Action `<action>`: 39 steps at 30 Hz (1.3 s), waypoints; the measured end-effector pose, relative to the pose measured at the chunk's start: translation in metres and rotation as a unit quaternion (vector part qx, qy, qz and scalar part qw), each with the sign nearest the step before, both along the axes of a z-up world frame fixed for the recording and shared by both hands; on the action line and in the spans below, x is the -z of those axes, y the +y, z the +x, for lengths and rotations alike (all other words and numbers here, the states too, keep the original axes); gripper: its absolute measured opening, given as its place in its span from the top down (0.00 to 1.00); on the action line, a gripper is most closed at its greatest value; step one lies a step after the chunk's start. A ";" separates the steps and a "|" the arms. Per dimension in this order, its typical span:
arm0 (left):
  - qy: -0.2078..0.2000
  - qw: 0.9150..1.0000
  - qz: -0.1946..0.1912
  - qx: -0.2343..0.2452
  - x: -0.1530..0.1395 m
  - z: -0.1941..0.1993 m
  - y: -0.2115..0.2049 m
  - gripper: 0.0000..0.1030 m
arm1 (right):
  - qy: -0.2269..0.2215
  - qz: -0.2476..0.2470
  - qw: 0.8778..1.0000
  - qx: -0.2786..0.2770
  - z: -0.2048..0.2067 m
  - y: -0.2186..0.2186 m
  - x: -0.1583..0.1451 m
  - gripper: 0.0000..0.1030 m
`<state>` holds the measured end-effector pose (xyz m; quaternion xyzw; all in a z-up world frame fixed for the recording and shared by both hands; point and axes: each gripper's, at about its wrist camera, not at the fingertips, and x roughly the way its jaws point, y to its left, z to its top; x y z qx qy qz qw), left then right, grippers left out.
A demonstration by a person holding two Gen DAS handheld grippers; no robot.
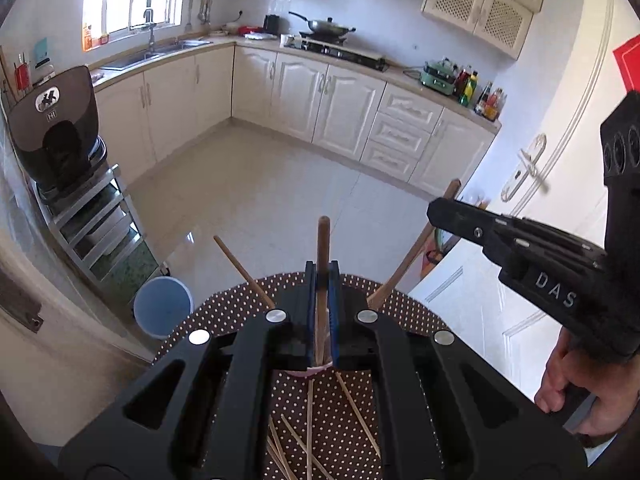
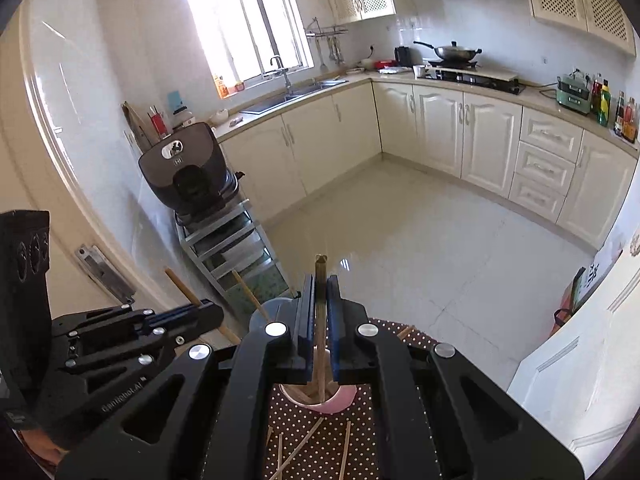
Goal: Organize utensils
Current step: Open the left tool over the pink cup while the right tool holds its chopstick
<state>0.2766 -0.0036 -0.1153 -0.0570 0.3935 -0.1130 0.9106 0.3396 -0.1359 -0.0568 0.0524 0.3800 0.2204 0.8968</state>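
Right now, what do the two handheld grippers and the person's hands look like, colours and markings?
Both are matte black plastic. The left gripper has angular linkage arms with round silver bolt heads and blue-lined finger pads. The right gripper matches it; from the left wrist view its side carries white raised letters "DAS". A bare, unsleeved hand grips its handle. No cables are visible.

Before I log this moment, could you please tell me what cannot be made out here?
- Pink cup: in both views the claws cover most of it, so its contents cannot be counted.
- Loose chopsticks on the table: their ends are cut off by the bottom edge and the left claw.
- Right claw: its stick's lower end is hidden.
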 end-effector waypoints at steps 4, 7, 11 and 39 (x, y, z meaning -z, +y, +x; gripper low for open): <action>0.021 1.000 0.009 0.004 0.011 0.001 -0.005 0.94 | 0.010 -0.001 1.000 -0.003 0.000 0.003 0.005 0.96; 0.027 1.000 0.007 0.006 0.014 0.000 -0.006 0.93 | 0.015 -0.003 1.000 -0.006 -0.002 0.005 0.008 0.96; 0.031 0.999 0.010 0.002 0.014 -0.002 -0.006 0.93 | 0.020 -0.005 1.000 -0.010 -0.005 0.009 0.010 0.96; -0.006 0.997 0.042 -0.057 -0.010 -0.050 0.020 0.34 | 0.037 0.000 0.999 -0.007 -0.028 0.025 0.025 0.92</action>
